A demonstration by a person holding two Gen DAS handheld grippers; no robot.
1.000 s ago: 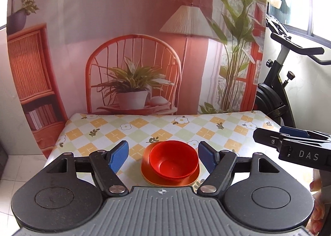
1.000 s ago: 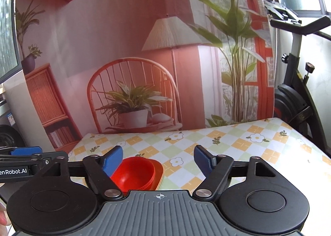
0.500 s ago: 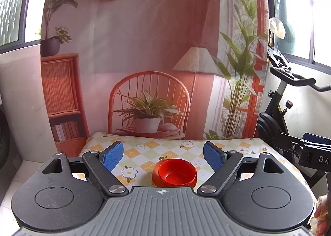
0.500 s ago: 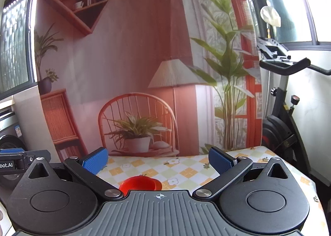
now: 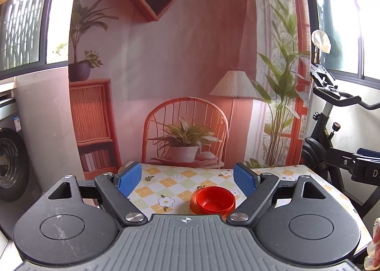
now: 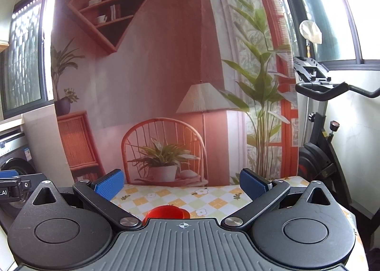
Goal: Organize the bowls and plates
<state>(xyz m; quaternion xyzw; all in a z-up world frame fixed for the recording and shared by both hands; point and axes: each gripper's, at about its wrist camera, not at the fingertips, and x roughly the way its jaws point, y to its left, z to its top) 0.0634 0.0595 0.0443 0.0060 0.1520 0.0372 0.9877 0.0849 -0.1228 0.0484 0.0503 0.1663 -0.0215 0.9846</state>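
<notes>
A red bowl [image 5: 215,200] sits nested on an orange plate [image 5: 192,204] on the checked tablecloth [image 5: 166,183]. In the left wrist view my left gripper [image 5: 186,179] hangs open, well back from the stack, nothing between its blue pads [image 5: 129,178]. The right gripper's body [image 5: 356,164] shows at that view's right edge. In the right wrist view only the top of the red bowl [image 6: 163,212] peeks over the gripper body, with the plate's rim [image 6: 185,213] beside it. My right gripper [image 6: 182,184] is open and holds nothing.
A printed backdrop [image 5: 190,69] of a chair and plants hangs behind the table. An exercise bike [image 5: 327,128] stands at the right, a washing machine [image 5: 9,157] at the left. A hand [image 5: 374,244] shows at the lower right edge.
Both grippers have drawn back and up from the table, so the bowl and plate look smaller and lower. The stack itself has not moved. Both stay open.
</notes>
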